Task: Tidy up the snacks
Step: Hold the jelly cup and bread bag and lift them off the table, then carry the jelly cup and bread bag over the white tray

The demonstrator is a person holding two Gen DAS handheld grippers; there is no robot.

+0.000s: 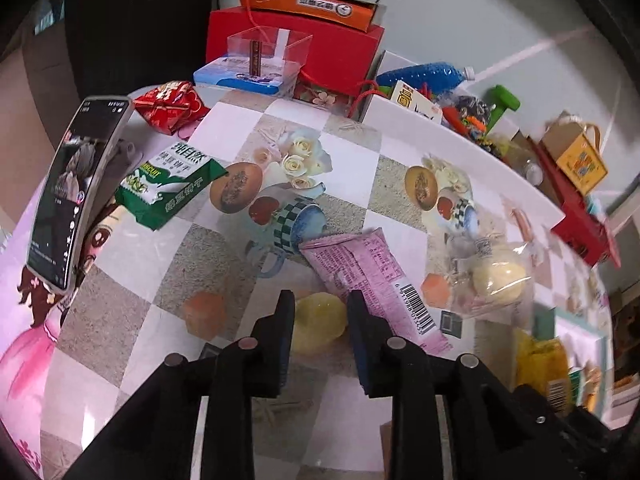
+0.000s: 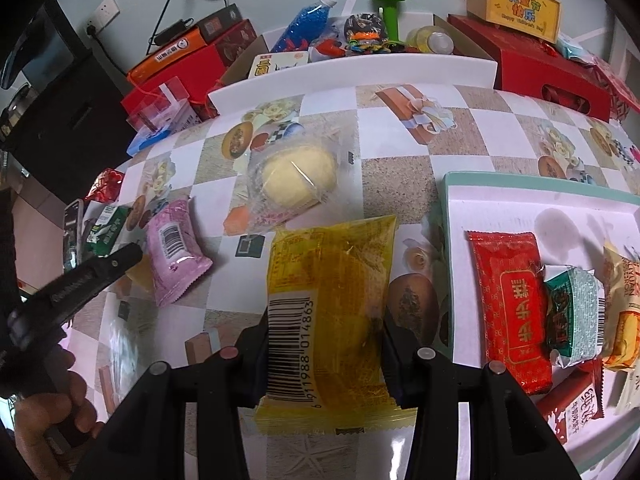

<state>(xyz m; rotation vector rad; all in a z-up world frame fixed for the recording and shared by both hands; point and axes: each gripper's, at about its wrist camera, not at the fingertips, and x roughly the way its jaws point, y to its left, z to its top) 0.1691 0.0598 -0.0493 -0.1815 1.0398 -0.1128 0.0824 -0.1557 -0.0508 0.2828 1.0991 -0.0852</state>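
My right gripper is shut on a yellow snack packet with a barcode, held over the checked tablecloth just left of a white tray with a teal rim. In the tray lie a red packet, a green and silver packet and a pale yellow one. My left gripper is open, low over the cloth, with no packet between its fingers. A pink packet lies against its right finger. A clear bag with a pale bun lies further right, a green packet at the far left.
A phone stands propped at the table's left edge beside a red pouch. Red boxes, a blue bottle, a green dumbbell and a yellow gift box crowd the back. A hand holds the left gripper.
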